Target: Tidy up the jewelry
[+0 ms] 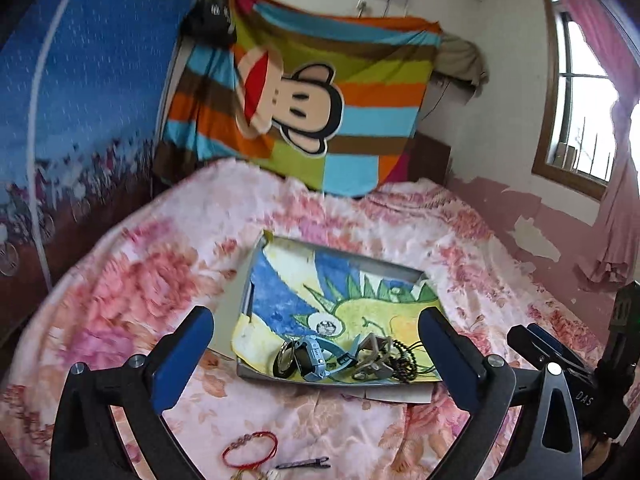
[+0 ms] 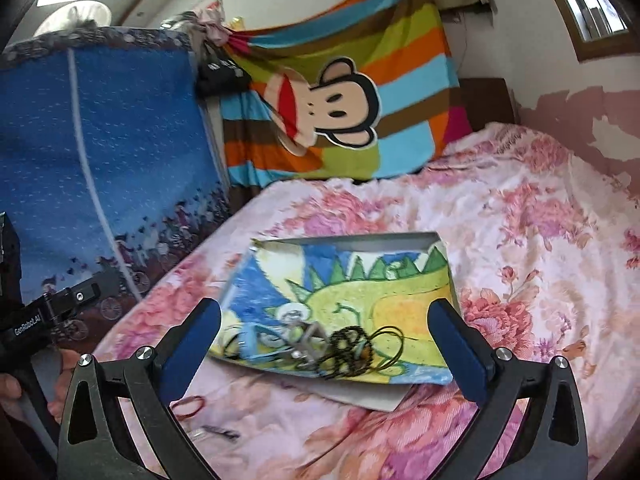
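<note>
The left gripper (image 1: 316, 344) is standing wide open at the bottom of its frame, gripping nothing, its blue fingers (image 1: 188, 344) framing the near end of a shallow tray (image 1: 256, 280) lying on the floral bedspread (image 1: 160, 248); watches (image 1: 316, 356) and a dark bead string (image 1: 404, 356) are sitting piled in the tray's lower part. The right gripper (image 2: 324, 336) is likewise hanging fully spread and empty over the same tray (image 2: 360, 240); a red cord bracelet (image 1: 250, 449) and a dark hair clip (image 1: 304, 463) are lying loose on the bedspread at bottom centre of the left view, outside the tray.
</note>
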Available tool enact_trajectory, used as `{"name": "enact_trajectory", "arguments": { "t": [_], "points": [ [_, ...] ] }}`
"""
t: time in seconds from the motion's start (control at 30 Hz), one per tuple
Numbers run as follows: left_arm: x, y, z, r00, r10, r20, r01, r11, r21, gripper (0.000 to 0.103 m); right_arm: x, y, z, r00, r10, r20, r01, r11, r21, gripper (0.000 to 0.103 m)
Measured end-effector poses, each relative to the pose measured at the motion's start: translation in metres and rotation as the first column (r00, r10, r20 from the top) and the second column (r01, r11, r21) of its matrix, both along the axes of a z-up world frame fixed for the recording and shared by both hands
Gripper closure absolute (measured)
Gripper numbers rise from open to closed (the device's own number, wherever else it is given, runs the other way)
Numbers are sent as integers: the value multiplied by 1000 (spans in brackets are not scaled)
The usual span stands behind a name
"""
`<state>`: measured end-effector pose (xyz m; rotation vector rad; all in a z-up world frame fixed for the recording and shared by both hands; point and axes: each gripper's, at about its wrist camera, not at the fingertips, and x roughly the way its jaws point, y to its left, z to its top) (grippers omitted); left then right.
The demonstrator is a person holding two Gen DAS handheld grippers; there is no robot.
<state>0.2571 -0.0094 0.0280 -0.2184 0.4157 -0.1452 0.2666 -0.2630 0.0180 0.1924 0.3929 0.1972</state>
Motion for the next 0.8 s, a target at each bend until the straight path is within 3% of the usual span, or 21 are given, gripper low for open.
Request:
{"name": "enact_trajectory", "arguments": {
  "t": [0.2,0.4,0.67,0.8],
  "points": [
    [-62,-4,25,997,14,72,-21,995,98,0,-52,11,21,999,19,47,-18,999,-30,1],
    [-114,4,42,995,45,88,-57,987,149,0,-101,19,38,996,45,70,-42,998,-47,1],
    [-170,26,41,993,106,53,-114,976,185,0,-157,24,42,997,72,39,-69,995,-74,1],
    [-191,43,25,992,127,-8,-123,972,199,0,-176,25,31,997,80,3,-79,993,-93,1]
  ]
}}
